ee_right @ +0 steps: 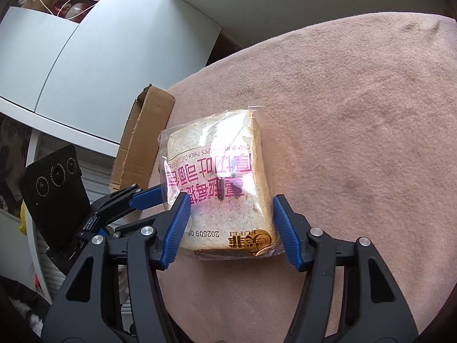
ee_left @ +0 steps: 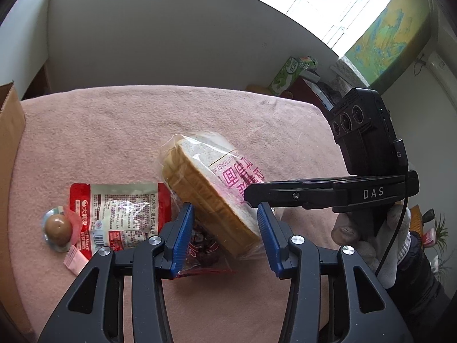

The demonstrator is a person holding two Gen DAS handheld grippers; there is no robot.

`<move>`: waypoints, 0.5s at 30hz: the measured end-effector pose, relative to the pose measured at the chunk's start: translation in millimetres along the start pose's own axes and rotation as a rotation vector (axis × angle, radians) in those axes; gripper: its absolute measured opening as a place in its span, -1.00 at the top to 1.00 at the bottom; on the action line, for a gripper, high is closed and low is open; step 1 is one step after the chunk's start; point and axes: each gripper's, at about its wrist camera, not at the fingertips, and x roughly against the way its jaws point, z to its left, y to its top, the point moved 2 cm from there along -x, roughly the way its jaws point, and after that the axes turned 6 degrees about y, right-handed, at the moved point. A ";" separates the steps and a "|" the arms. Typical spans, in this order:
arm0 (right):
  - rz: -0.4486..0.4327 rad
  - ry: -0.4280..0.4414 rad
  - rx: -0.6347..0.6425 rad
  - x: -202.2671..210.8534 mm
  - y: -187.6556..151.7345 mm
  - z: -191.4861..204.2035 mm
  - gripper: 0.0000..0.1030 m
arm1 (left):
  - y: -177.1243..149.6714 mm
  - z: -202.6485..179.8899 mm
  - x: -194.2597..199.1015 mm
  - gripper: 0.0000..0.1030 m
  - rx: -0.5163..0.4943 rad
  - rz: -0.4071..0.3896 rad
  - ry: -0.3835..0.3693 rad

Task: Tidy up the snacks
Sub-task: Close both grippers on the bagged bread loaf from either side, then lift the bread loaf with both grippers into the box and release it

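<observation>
Bright daylight from the blown-out window [ee_left: 328,3], both shots sharp, heavy fisheye bending with dark corners, some glare on the bread bag [ee_right: 220,143].

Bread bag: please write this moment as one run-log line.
bread bag: tilted over pink cloth | right claw: shut on bag | left claw: at bag, grip unclear

Cardboard box [ee_left: 10,148] perhaps half cropped.

I see a pale tan bread bag [ee_right: 220,183] printed with magenta characters and a gold logo, on a dusty pink cloth [ee_right: 357,114]. Left of it lie a red-and-white pouch [ee_left: 120,214] and a brown egg [ee_left: 58,227]. My grippers' pads [ee_left: 182,237] are ribbed blue on black frames.
</observation>
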 end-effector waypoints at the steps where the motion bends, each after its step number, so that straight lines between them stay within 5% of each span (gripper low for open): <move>1: -0.002 -0.004 0.006 -0.4 -1.2 0.9 -0.20 | -1.5 0.3 -1.3 0.07 0.002 0.007 0.005; 15: -0.054 -0.049 0.039 10.4 -9.2 21.9 -0.13 | -6.8 -26.2 2.7 0.17 -0.093 -0.028 0.050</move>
